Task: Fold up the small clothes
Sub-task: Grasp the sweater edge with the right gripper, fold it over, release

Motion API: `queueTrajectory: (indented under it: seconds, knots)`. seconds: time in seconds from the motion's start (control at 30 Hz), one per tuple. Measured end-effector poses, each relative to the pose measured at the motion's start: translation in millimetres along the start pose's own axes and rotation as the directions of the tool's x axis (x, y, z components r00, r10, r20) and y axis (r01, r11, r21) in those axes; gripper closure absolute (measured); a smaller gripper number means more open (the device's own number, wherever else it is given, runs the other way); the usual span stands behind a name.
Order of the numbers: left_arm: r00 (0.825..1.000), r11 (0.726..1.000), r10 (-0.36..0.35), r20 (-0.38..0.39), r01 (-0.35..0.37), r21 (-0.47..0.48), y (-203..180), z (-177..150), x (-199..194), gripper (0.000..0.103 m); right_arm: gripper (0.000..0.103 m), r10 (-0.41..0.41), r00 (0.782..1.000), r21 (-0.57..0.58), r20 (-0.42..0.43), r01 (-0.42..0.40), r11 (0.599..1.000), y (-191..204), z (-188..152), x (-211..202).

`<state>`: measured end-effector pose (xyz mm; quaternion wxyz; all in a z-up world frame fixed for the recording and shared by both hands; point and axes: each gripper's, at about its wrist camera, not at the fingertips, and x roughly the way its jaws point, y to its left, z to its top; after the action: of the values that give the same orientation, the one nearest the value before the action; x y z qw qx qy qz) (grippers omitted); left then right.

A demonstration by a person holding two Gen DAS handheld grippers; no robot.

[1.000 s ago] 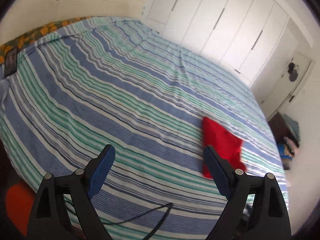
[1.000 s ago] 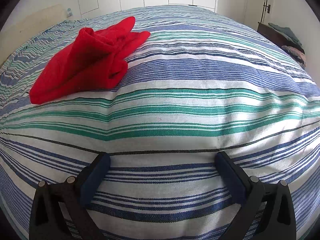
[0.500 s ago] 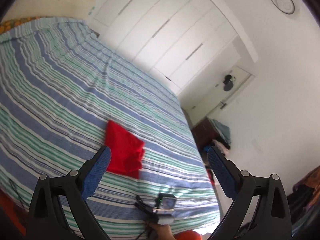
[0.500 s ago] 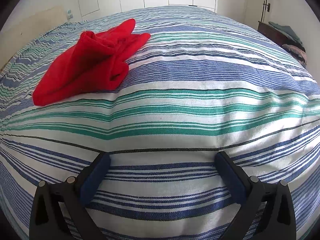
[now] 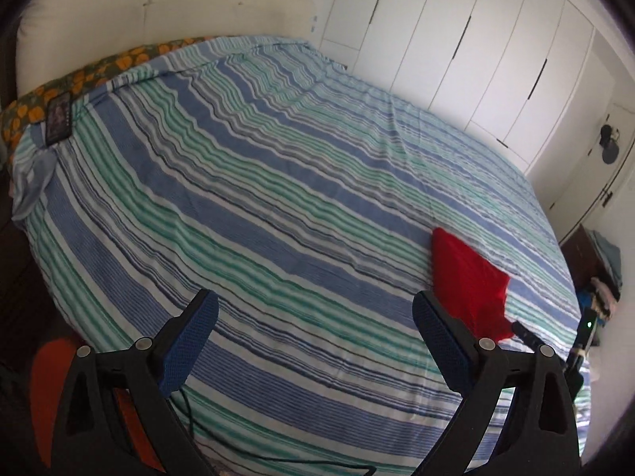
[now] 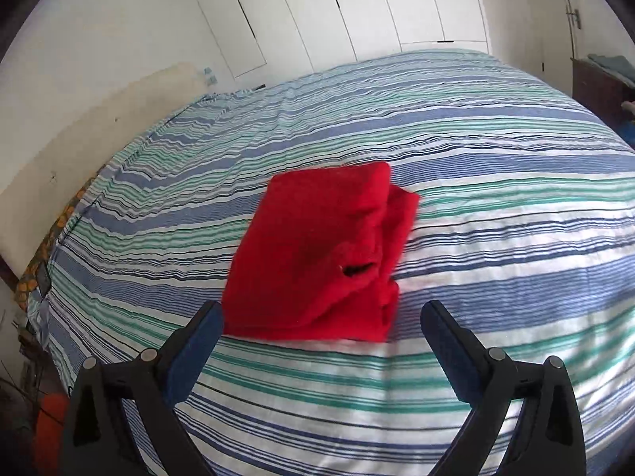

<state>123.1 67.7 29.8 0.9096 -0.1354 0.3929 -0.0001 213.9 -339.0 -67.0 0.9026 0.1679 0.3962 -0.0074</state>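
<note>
A red folded garment (image 6: 325, 250) lies on the striped bedspread (image 6: 496, 206). My right gripper (image 6: 321, 337) is open and empty, hovering just in front of the garment's near edge, with the jaws wider than the fold. In the left wrist view the same red garment (image 5: 468, 277) lies at the right side of the bed, just beyond my right-hand finger. My left gripper (image 5: 313, 325) is open and empty above the bedspread (image 5: 258, 198). The other gripper's tip (image 5: 528, 335) shows near the garment.
A cream headboard (image 5: 158, 12) and an orange-patterned pillow (image 5: 99, 71) with a dark phone (image 5: 58, 119) lie at the bed's far left. White wardrobe doors (image 5: 476, 39) stand behind. A dark side table with clothes (image 5: 595, 261) stands right. A cable (image 5: 190, 428) hangs over the near edge.
The right gripper has risen and swung left, so the red garment now sits centred ahead of it. The left gripper swung right, then back left toward the headboard.
</note>
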Motion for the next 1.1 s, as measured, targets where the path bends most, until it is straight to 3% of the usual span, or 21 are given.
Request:
queueTrajectory:
  seconds: [0.1, 0.13, 0.17, 0.2, 0.3, 0.33, 0.43, 0.5, 0.63, 0.67, 0.8, 0.97, 1.03, 1.07, 1.1]
  knots:
    - [1.0, 1.0, 0.011, -0.025, -0.011, 0.006, 4, -7, 0, 0.005, 0.034, -0.046, 0.994, 0.042, -0.1, 0.05, 0.998, -6, 10, 38]
    - [0.999, 1.0, 0.017, -0.031, -0.017, 0.008, 7, -8, 0, 0.005, 0.059, -0.036, 0.987, 0.065, -0.157, 0.046, 0.997, -11, 8, 52]
    - [0.999, 1.0, 0.019, -0.033, -0.019, 0.007, 9, -8, -1, 0.005, 0.097, -0.024, 0.976, 0.087, -0.216, 0.044, 0.995, -18, 5, 65]
    - [0.999, 1.0, 0.021, -0.028, -0.021, 0.003, 12, -10, -3, 0.005, 0.095, -0.016, 0.971, 0.112, -0.239, 0.044, 0.993, -23, 2, 67]
    - [0.999, 1.0, 0.03, -0.024, -0.03, -0.006, 16, -15, 2, 0.005, 0.095, 0.103, 0.985, 0.21, -0.142, -0.072, 0.975, -33, -5, 44]
    - [0.999, 1.0, 0.028, -0.041, -0.028, -0.003, 15, -16, 7, 0.005, 0.095, 0.096, 0.985, 0.229, -0.145, -0.061, 0.971, -38, -12, 46]
    - [0.997, 1.0, 0.009, -0.08, -0.007, 0.029, 6, -23, 20, 0.005, 0.095, 0.058, 0.959, 0.232, -0.278, 0.008, 0.973, -52, -36, 79]
    - [0.997, 0.998, 0.009, -0.073, -0.005, 0.056, 1, -28, 20, 0.005, 0.094, 0.083, 0.964, 0.254, -0.251, -0.017, 0.967, -56, -37, 76]
    - [0.997, 0.996, 0.016, -0.073, -0.01, 0.09, -4, -35, 25, 0.005, 0.061, 0.128, 0.973, 0.25, -0.194, -0.077, 0.965, -65, -15, 49]
    - [0.996, 0.995, 0.019, -0.082, -0.011, 0.095, -6, -38, 29, 0.005, 0.058, 0.13, 0.977, 0.241, -0.166, -0.087, 0.967, -68, -6, 39]
    - [0.989, 0.995, 0.014, -0.149, 0.001, 0.101, -13, -48, 44, 0.005, 0.057, 0.138, 0.985, 0.246, -0.099, -0.111, 0.963, -82, 41, 29]
    - [0.991, 0.989, 0.006, -0.13, 0.013, 0.147, -25, -50, 38, 0.005, 0.057, 0.158, 0.972, 0.328, -0.171, -0.095, 0.94, -94, 68, 93]
    - [0.992, 0.987, 0.011, -0.124, 0.009, 0.162, -26, -50, 36, 0.005, 0.06, 0.154, 0.967, 0.337, -0.201, -0.079, 0.938, -95, 64, 116]
    - [0.992, 0.987, 0.011, -0.125, 0.009, 0.161, -24, -51, 37, 0.005, 0.083, 0.147, 0.966, 0.32, -0.212, -0.073, 0.944, -92, 63, 122]
    - [0.992, 0.988, 0.009, -0.124, 0.011, 0.156, -22, -51, 37, 0.005, 0.099, 0.116, 0.973, 0.292, -0.198, -0.054, 0.955, -89, 62, 118]
